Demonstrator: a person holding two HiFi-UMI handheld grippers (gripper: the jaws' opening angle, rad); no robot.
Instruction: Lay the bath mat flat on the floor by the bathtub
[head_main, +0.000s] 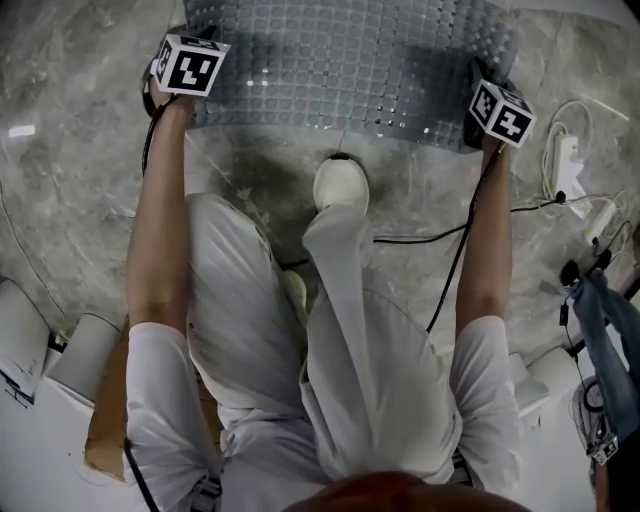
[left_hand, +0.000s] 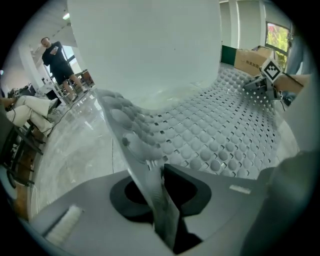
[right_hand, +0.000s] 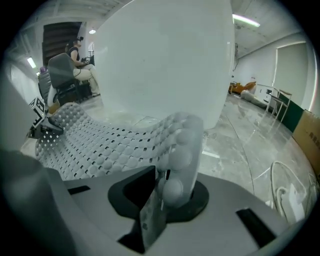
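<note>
1. My left gripper (left_hand: 157, 175) has its jaws pinching the near left edge of the bath mat (head_main: 350, 70).
2. My right gripper (right_hand: 162, 187) pinches the near right corner between its jaws.
3. The mat's middle sags onto the marble floor (head_main: 80, 180). Both gripped ends curl upward.
4. The mat lies against the white bathtub wall (left_hand: 145, 50), in front of my shoe (head_main: 340, 185).

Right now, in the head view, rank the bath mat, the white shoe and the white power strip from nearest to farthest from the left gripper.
1. bath mat: between the left gripper's jaws.
2. white shoe: centre, nearer the person.
3. white power strip: far right.
</note>
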